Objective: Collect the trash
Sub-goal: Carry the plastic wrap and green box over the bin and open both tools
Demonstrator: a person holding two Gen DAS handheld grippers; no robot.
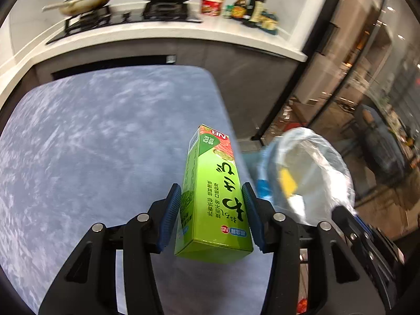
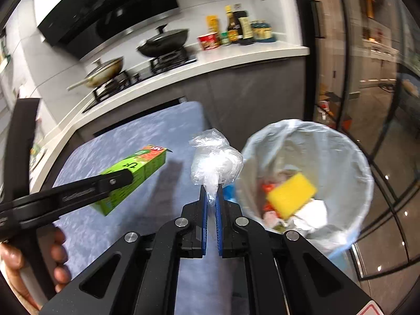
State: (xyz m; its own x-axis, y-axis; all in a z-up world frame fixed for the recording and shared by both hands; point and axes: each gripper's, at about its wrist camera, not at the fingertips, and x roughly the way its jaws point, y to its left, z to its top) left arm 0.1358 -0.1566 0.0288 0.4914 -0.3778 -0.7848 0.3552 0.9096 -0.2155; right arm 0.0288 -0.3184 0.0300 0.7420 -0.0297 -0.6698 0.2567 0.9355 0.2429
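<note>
My left gripper point(image 1: 211, 194) is shut on a green drink carton point(image 1: 210, 183) and holds it above the blue-grey table point(image 1: 92, 144), near its right edge. The carton also shows in the right wrist view point(image 2: 131, 176) with the left gripper's finger across it. My right gripper point(image 2: 212, 191) is shut on a crumpled clear plastic wrap point(image 2: 214, 161), held up just left of the bin. The bin point(image 2: 304, 183), lined with a clear bag, stands right of the table and holds a yellow sponge point(image 2: 291, 194) and paper scraps. It shows in the left wrist view point(image 1: 309, 173) too.
A kitchen counter point(image 2: 236, 57) runs behind the table with a stove, a black wok point(image 2: 162, 42), a lidded pan point(image 2: 105, 71) and sauce bottles point(image 2: 239, 26). Glass doors point(image 2: 367, 78) stand to the right. The person's hand point(image 2: 31, 260) holds the left gripper.
</note>
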